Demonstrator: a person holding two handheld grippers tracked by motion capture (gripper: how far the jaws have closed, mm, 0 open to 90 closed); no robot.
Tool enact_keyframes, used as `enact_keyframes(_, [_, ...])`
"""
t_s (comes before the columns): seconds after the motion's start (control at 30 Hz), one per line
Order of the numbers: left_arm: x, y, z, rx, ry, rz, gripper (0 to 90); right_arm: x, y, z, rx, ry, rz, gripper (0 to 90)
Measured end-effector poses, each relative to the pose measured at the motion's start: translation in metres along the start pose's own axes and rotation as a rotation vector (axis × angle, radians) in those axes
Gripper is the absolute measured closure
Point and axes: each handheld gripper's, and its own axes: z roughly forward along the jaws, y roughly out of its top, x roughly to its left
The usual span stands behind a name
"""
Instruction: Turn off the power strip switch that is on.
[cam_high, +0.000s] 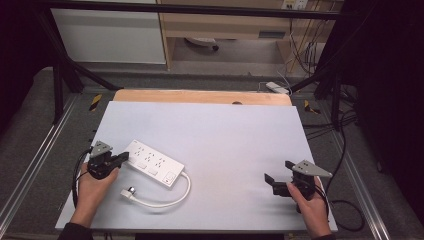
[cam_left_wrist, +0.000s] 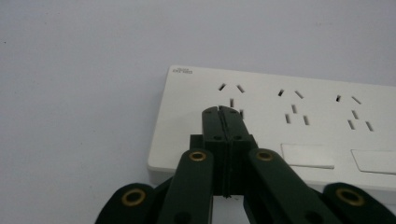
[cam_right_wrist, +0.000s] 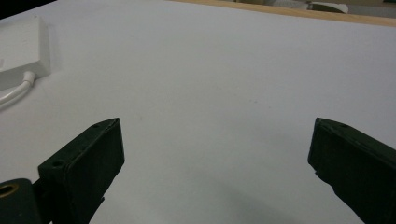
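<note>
A white power strip lies at an angle on the left half of the white table. Its white cable loops round to a plug lying near the front. My left gripper is shut, its tips over the strip's left end. In the left gripper view the closed jaws rest over the power strip by its first socket, with nothing held between them. My right gripper stands open above bare table at the front right. In the right gripper view the power strip and its cable show at the far left.
A wooden edge borders the table's far side. Black frame bars and cables flank the table. A white adapter lies on the floor beyond. The table's middle and right are bare.
</note>
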Motion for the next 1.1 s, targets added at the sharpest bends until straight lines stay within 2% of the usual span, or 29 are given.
enact_keyframes(1.1, [0.0022, -0.0013, 0.0043, 0.012, 0.003, -0.011, 90.0, -0.0003, -0.0005, 0.0008, 0.004, 0.003, 0.004, 4.0])
